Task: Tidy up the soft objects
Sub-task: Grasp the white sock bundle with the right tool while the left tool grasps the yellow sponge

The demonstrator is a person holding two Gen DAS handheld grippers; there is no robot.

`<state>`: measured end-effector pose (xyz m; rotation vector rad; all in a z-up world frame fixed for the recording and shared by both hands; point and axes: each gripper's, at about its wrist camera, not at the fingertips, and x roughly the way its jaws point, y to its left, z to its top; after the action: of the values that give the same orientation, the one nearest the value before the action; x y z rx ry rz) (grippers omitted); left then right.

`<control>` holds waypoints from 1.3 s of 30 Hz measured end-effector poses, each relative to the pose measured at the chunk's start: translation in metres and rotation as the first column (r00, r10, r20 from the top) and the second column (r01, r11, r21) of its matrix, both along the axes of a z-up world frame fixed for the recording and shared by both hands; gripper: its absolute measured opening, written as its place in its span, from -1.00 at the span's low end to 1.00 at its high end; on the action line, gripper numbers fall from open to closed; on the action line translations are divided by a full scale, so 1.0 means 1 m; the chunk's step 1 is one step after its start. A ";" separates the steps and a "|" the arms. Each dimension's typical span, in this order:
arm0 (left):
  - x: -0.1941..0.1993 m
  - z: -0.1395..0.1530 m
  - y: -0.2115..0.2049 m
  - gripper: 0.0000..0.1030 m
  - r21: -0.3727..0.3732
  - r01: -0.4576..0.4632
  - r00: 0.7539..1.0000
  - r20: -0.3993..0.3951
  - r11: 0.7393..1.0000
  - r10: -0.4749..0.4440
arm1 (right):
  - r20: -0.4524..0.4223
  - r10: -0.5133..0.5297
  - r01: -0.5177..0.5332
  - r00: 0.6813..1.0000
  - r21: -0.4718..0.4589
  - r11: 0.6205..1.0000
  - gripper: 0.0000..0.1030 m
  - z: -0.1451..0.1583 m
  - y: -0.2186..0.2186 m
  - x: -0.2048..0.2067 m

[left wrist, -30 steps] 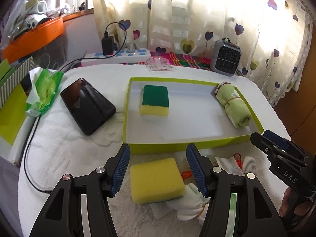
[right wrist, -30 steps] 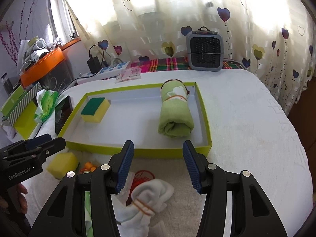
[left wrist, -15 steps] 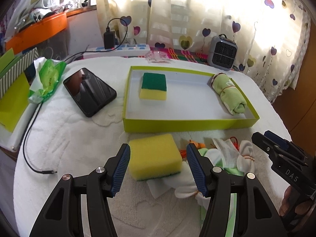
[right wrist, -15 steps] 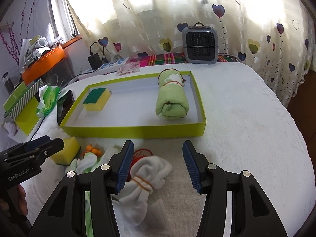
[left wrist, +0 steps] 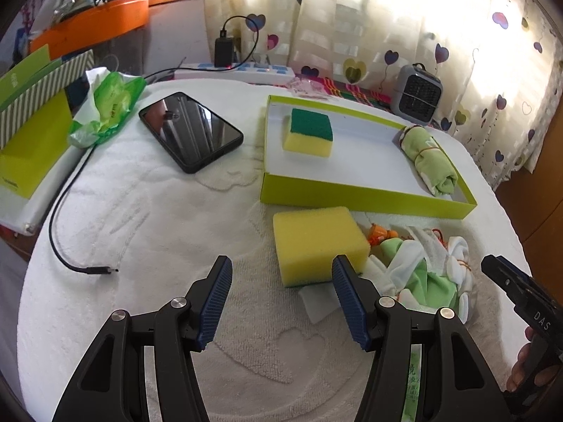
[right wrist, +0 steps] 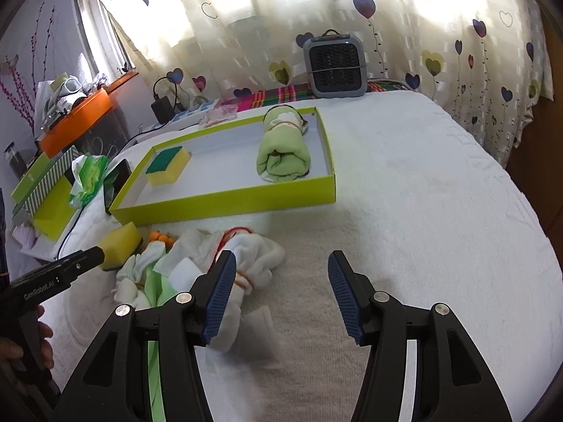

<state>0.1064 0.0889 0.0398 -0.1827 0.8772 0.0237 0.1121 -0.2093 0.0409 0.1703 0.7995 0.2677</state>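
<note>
Two grippers hang over a counter covered with a white towel-like cloth. The left gripper stands wide open with nothing between its blue pads; its right pad sits just in front of the near edge of a plain yellow sponge, and I cannot tell whether it touches it. The right gripper is open too, its jaws having just been opening, and only bare cloth lies between them. Its left finger overlaps a white rolled cloth tied with a rubber band, which lies to the left of the gap.

That roll belongs to a loose heap of soft things lying just in front of the tray: white socks or cloths, a light green cloth and a small orange toy. The yellow sponge lies at the left end of this heap, near the tray's front wall but apart from it.

The lime-green tray with a white floor holds two things well apart: a yellow sponge with a green top in its far left corner and a rolled green towel bound with a band along its right wall.

Left of the tray lie a black phone, a green wipes packet and a black cable. Behind it stand a power strip and a small grey heater before heart-print curtains.
</note>
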 end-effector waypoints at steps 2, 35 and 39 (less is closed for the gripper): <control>-0.001 -0.002 0.002 0.14 -0.009 0.000 1.000 -0.004 1.000 0.000 | -0.005 0.005 -0.005 1.000 0.011 1.000 0.10 -0.002 0.000 -0.003; 0.008 -0.014 0.010 0.14 -0.079 0.023 0.999 -0.030 0.997 -0.025 | -0.064 0.123 -0.116 0.990 0.105 0.988 -0.22 -0.018 0.028 0.006; 0.007 -0.012 0.005 0.14 -0.074 0.032 0.999 -0.028 0.997 -0.034 | -0.056 0.122 -0.115 0.991 0.112 0.987 -0.33 -0.018 0.026 0.005</control>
<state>0.1138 0.0934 0.0274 -0.2374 0.9108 -0.0371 0.1173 -0.1834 0.0230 0.2348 0.8596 0.4207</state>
